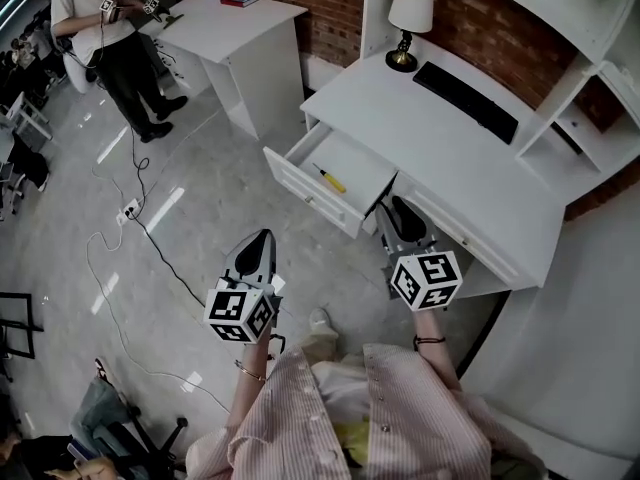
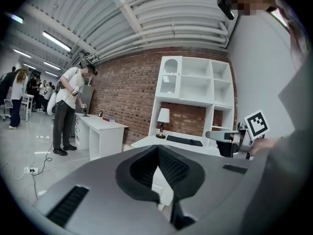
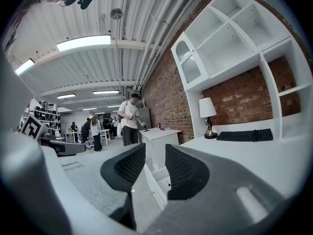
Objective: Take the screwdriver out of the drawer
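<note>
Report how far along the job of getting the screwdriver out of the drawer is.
Done: the white desk drawer stands pulled open. In hand: nothing. The right gripper has its jaws apart and empty, pointing toward the drawer. The left gripper has its jaws together, also empty. Left: the yellow-handled screwdriver lies on the drawer floor, untouched, and has yet to be reached, gripped and lifted out.

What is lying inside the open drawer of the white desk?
Only a yellow-handled screwdriver shows on the floor of the drawer. The drawer's rear part is covered by the desktop.
</note>
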